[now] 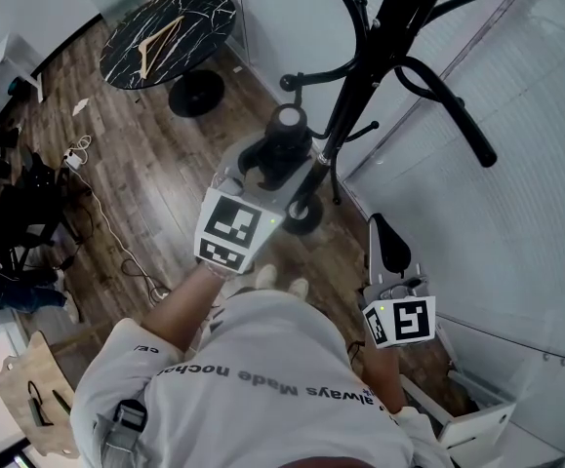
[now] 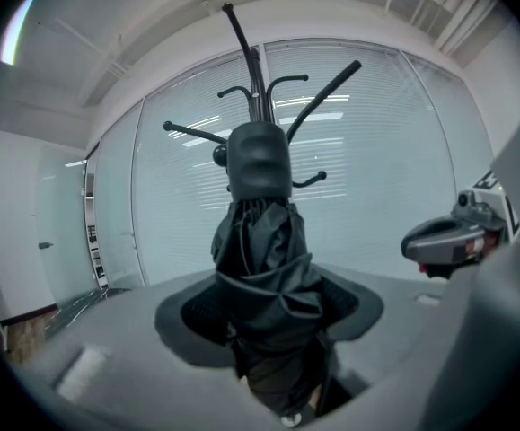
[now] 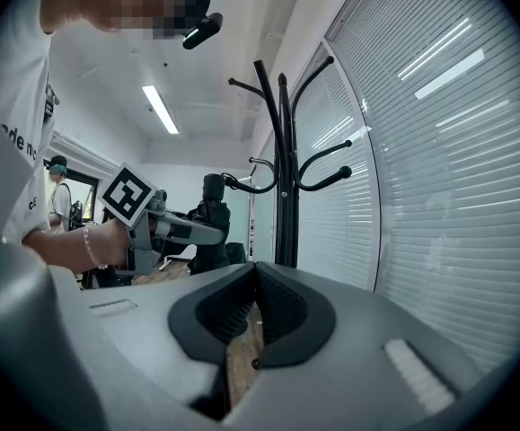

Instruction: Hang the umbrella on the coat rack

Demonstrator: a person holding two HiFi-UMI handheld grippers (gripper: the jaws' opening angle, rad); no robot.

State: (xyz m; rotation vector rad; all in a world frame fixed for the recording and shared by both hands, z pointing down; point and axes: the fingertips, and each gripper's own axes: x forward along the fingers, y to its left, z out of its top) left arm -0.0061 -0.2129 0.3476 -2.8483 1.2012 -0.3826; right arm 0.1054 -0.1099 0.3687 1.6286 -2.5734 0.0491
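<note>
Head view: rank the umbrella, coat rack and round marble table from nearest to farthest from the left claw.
1. umbrella: clamped in the left claw itself.
2. coat rack: close on its right, by the window.
3. round marble table: farthest, upper left.

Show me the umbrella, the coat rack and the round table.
umbrella (image 2: 264,259), left gripper view, folded fabric.
coat rack (image 1: 372,66), head view, upright pole.
round table (image 1: 199,18), head view, bare marble top.
</note>
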